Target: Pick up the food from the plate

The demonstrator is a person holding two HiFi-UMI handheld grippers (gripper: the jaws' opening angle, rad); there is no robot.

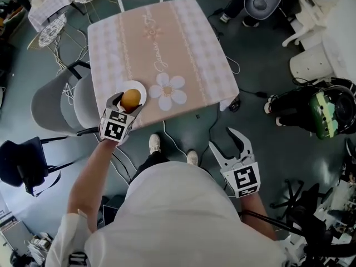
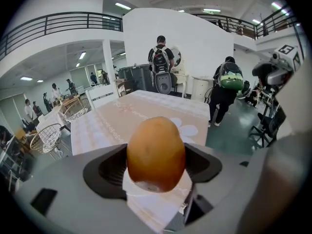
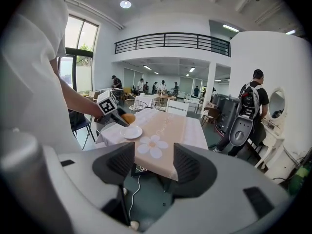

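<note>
Left gripper: our left gripper (image 1: pixel 129 102) is pinching the food (image 1: pixel 131 98), one jaw pad on each flank.
Food: a rounded orange-brown piece. In the left gripper view its long axis runs up and down between the pads, so we grip it across the narrow way.
Where it is: over the white plate (image 1: pixel 139 85) at the near left corner of the worktop (image 1: pixel 167 43). The right gripper view suggests it sits just clear of the plate.
Right gripper: our right gripper (image 1: pixel 224 139) has its jaws spread with nothing between them. It is off the worktop's near edge, well apart from the plate.
Key relation: the plate lies directly below the food, so we judge the move is straight up.
</note>
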